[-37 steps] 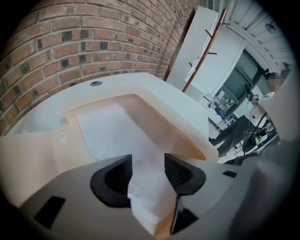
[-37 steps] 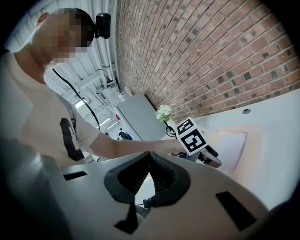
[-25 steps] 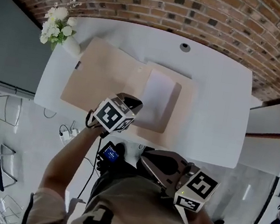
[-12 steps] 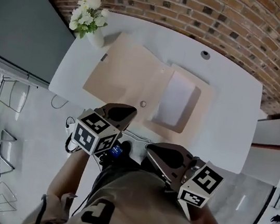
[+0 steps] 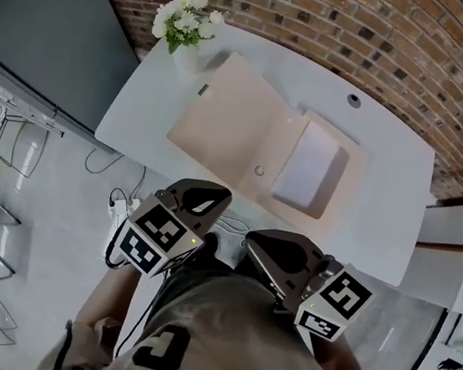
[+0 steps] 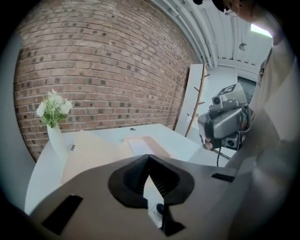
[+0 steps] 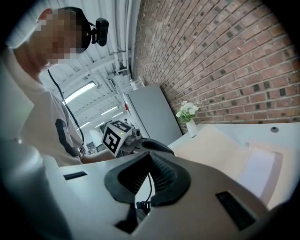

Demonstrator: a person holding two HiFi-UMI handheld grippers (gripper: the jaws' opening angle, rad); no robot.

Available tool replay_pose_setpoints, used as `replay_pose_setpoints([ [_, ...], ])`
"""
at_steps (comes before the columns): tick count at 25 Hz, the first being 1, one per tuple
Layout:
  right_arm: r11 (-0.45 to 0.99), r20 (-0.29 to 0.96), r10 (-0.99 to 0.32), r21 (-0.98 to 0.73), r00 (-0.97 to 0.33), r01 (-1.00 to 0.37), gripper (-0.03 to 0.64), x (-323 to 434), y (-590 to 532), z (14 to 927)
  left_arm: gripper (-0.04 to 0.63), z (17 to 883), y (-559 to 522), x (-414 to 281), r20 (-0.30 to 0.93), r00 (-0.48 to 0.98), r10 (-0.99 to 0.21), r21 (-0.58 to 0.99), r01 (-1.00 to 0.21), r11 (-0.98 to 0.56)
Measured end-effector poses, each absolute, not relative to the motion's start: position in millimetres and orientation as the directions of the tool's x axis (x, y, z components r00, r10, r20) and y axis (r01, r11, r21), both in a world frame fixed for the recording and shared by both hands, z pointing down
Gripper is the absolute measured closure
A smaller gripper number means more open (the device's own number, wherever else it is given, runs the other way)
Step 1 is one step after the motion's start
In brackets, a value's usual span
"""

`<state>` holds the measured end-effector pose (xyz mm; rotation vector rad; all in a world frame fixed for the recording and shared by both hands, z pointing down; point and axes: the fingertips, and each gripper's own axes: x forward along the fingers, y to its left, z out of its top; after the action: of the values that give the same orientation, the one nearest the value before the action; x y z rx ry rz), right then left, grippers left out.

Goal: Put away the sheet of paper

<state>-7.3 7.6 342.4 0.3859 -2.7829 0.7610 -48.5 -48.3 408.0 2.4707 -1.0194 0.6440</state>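
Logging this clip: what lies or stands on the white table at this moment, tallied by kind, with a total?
Open beige paper folder: 1
White sheet of paper: 1
White vase of white flowers: 1
Total: 3

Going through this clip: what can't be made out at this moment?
- Whether the sheet of paper is tucked into the folder or lies loose: too small in head view; in right gripper view, the right gripper cuts off its near edge.
- Print on the folder's small tag: too small, every view.
- Folder's near part, left gripper view: behind the left gripper.
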Motion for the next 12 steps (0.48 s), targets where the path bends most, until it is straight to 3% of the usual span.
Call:
replay_pose_setpoints([
  [12,0.79,0.35,-0.273,-0.451,-0.896,-0.416,0.595,-33.6,34.7,348.1,0.581,414.7,-18.3,-70.0,0.527,0.704,-0.477,0.205,-0.649,-0.732],
])
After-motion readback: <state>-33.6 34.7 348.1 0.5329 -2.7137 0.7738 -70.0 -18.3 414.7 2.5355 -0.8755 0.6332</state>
